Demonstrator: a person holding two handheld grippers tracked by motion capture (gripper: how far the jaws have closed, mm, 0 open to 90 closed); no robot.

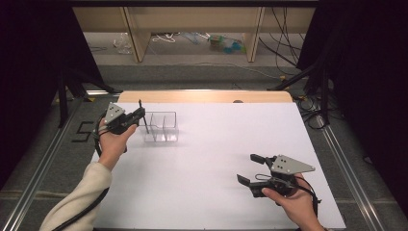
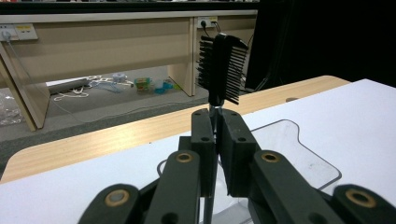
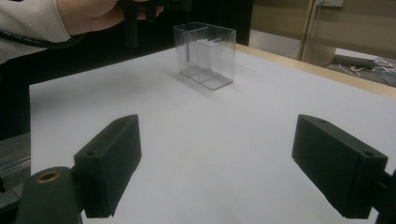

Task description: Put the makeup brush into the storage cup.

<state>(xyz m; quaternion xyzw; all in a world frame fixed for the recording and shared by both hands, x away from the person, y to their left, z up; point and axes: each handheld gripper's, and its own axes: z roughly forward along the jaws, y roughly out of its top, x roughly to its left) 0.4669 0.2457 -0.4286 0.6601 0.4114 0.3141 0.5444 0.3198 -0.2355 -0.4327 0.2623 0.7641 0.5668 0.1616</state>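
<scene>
Black comb's point(image 2: 220, 67) handle hidden between clamped fingers point(image 2: 239, 154).

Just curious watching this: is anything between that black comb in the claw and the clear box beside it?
Nothing visible. The left claw holds the comb upright right beside the clear box, whose top is open.

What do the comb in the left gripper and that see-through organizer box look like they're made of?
The comb looks like black moulded plastic, matte, with even stiff teeth on both sides; the left gripper is shut on its thin handle. The organizer box looks like clear hard plastic, probably acrylic: the table shows through its walls, its edges catch light, and inner dividers are visible. Glass cannot be ruled out by look alone.
</scene>
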